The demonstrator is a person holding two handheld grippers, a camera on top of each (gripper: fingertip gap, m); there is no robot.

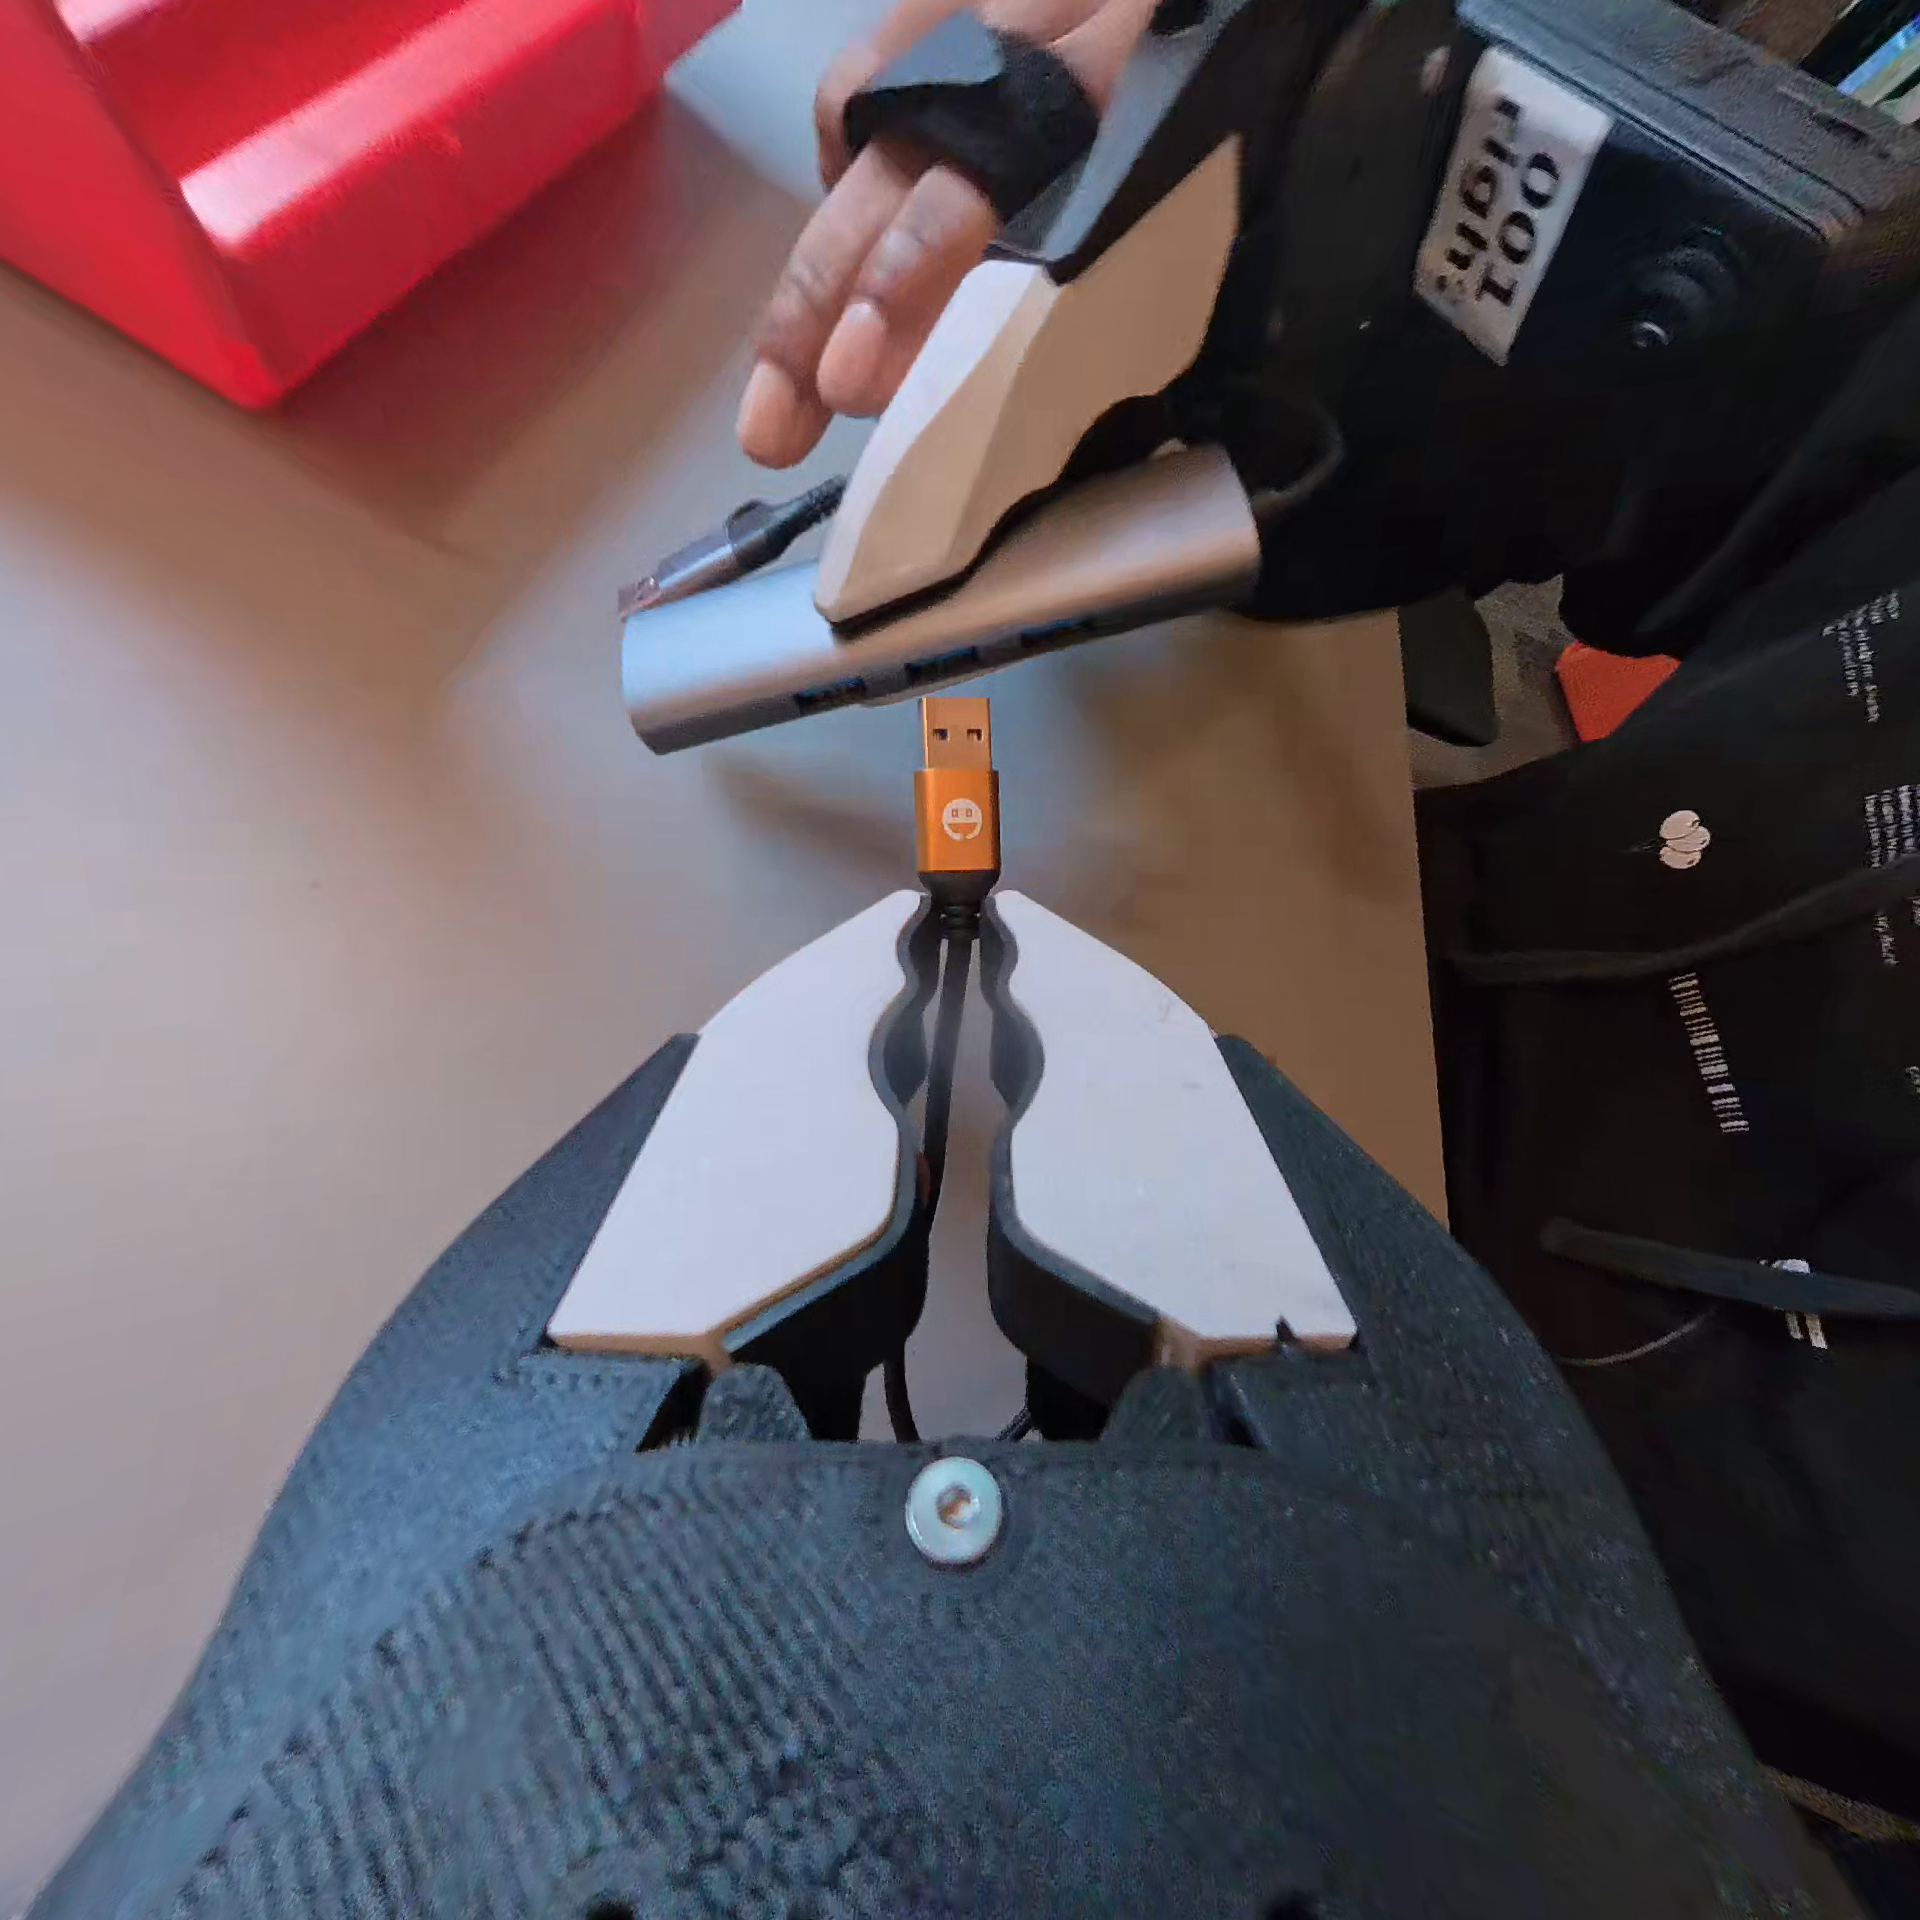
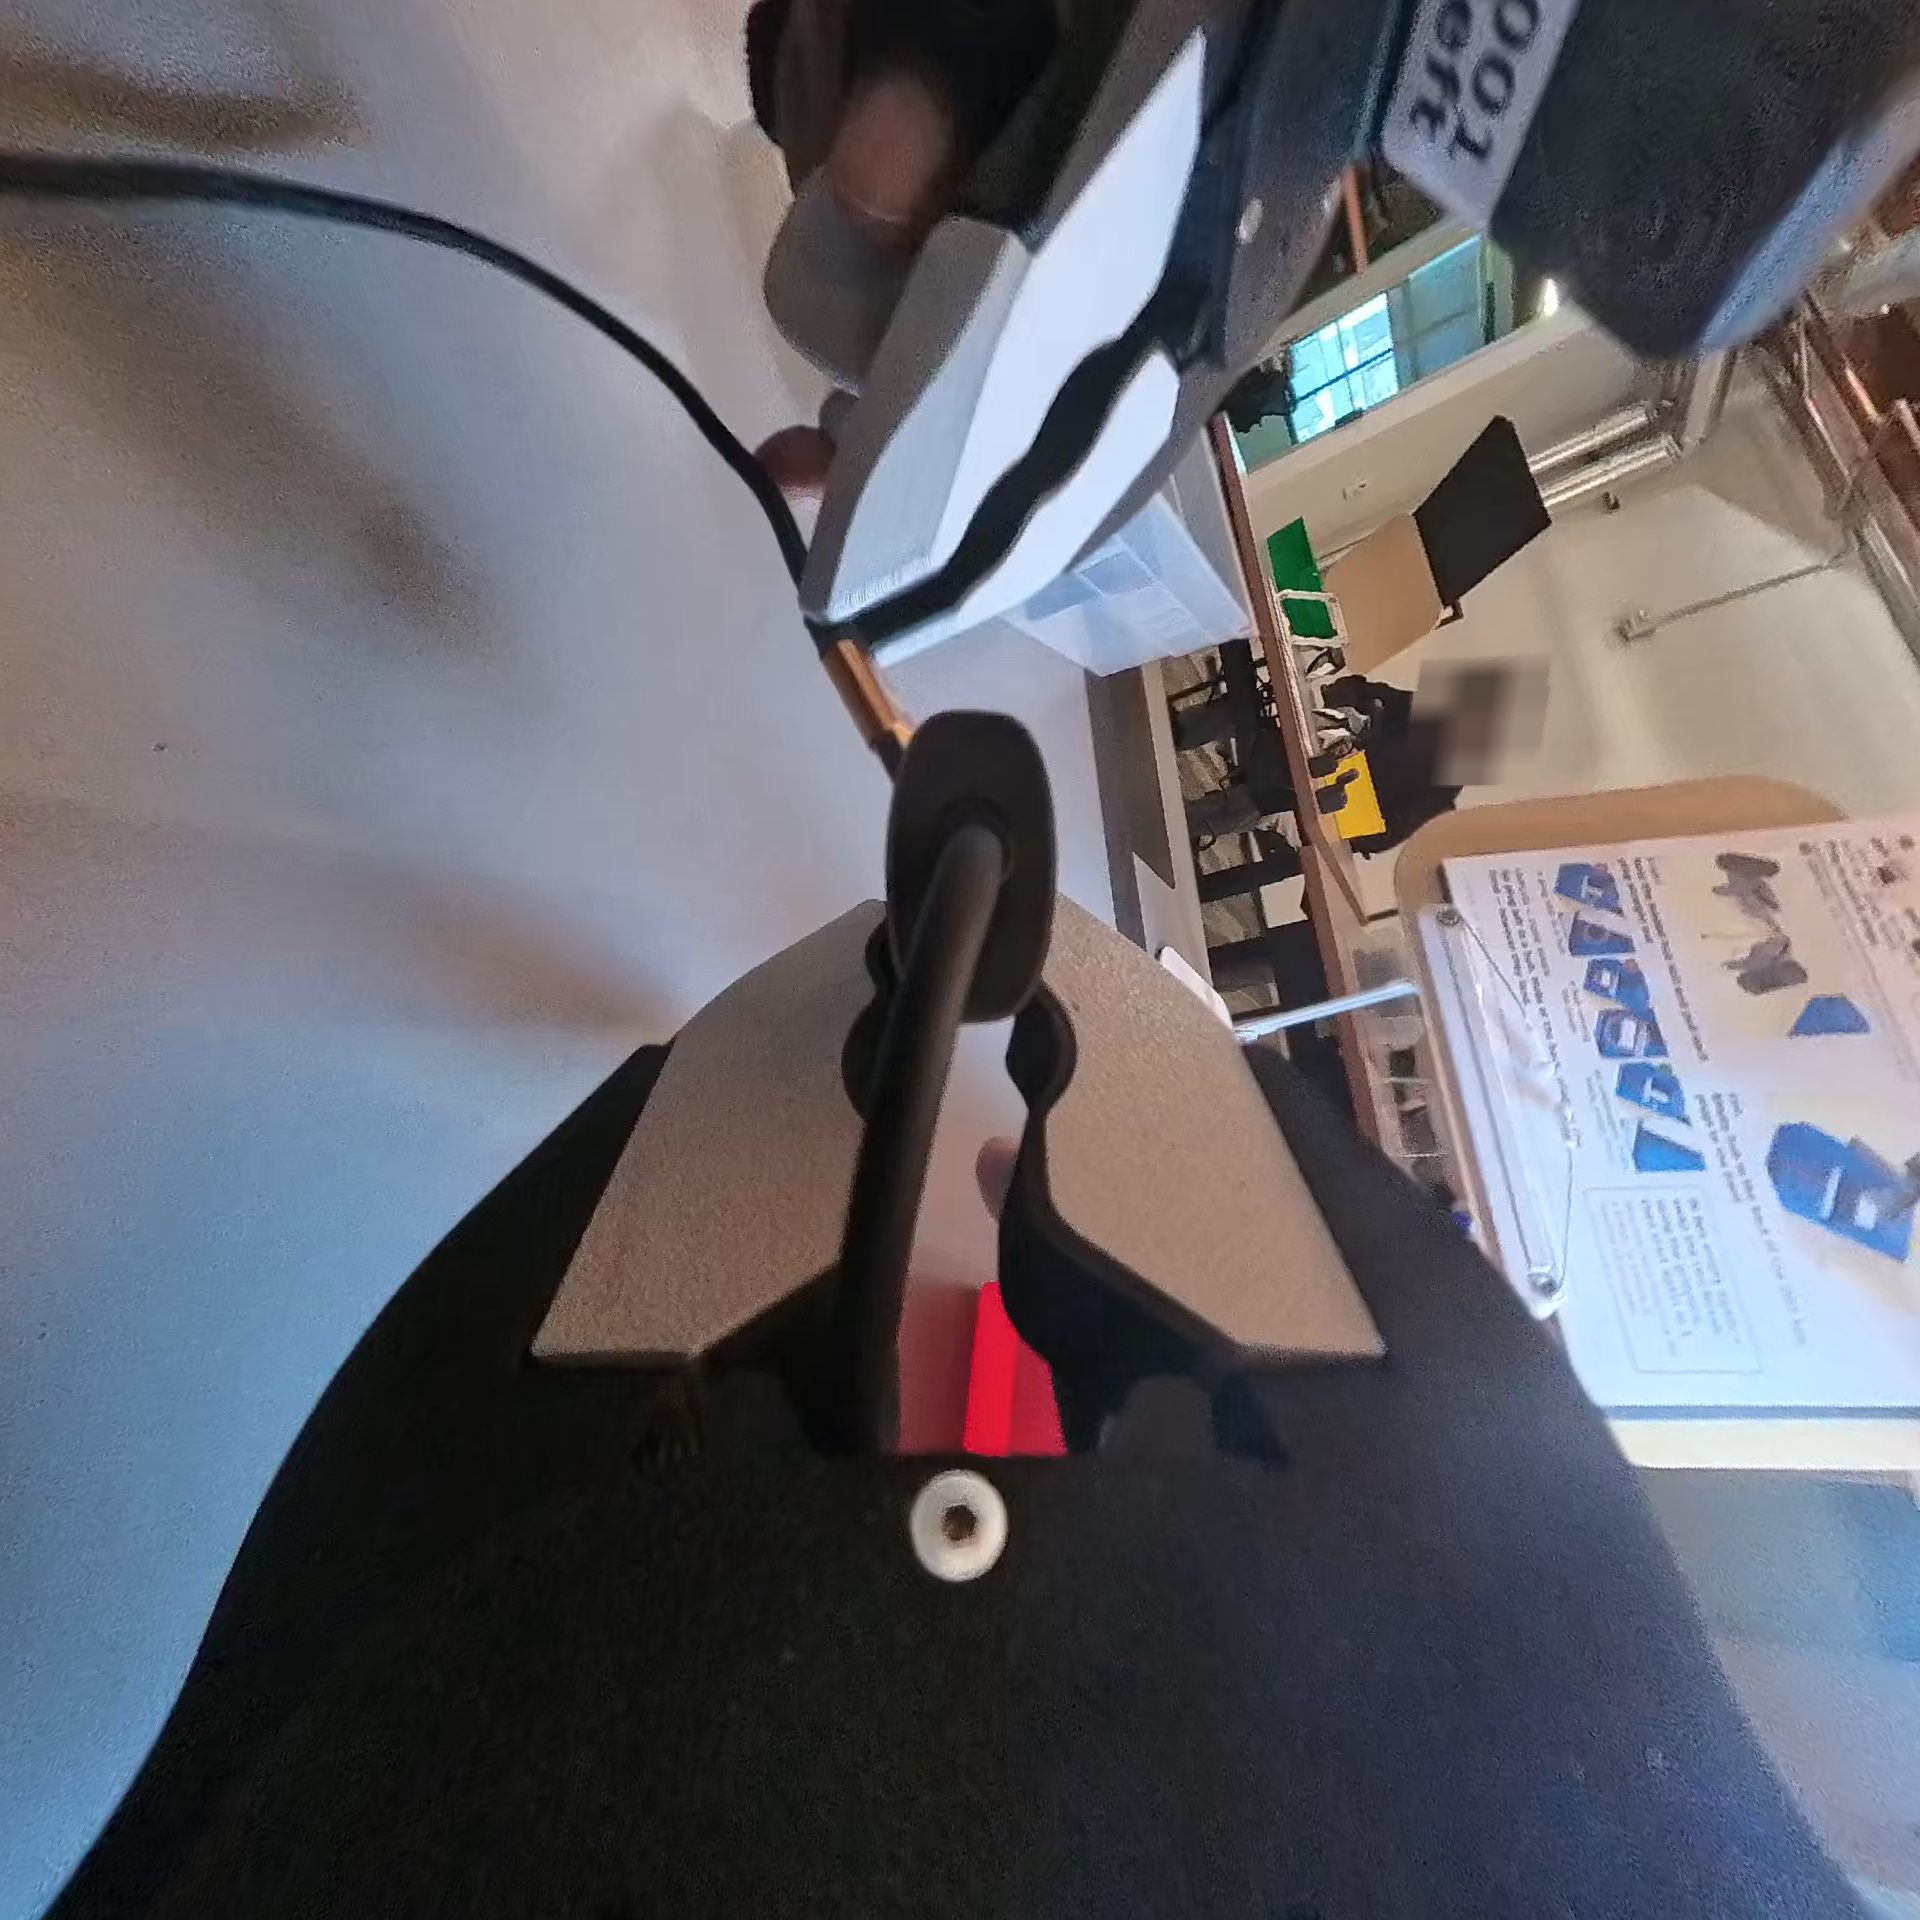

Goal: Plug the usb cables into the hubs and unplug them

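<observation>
Left gripper (image 1: 956, 902), lower centre of its own view: fingertips pinched on the black cable just behind the orange USB plug (image 1: 956, 805). Plug stands straight up the frame, metal tongue leading, fully out past the tips.

Straight above the plug, just clear of its tongue and not touching: grey hub (image 1: 727, 681), a slim bar running from centre-left up toward the right. Its row of ports faces down toward the plug. The tongue lines up roughly with the middle port, by my reading.

Right gripper (image 1: 894, 597) comes in from the upper right, clamped flat across the hub's top and underside. A bare hand (image 1: 873, 281) shows behind it. A second, grey connector (image 1: 717, 556) lies just beyond the hub's far edge. Red bin (image 1: 270, 177) in the upper left, well apart, on the tan tabletop (image 1: 260, 831).

Right wrist view: the hub's dark end (image 2: 971, 831) sits between the right fingers (image 2: 727, 1143) at centre, its lead trailing back toward the camera; the orange plug (image 2: 862, 691) shows just beyond it.

Key relation: plug axis is vertical in frame and the hub's long axis crosses it at a slant, so the port face is not quite square to the plug. Judgement: the next push is short and straight up-frame, but the hub probably needs a slight levelling, or the tongue may catch the port lip.
</observation>
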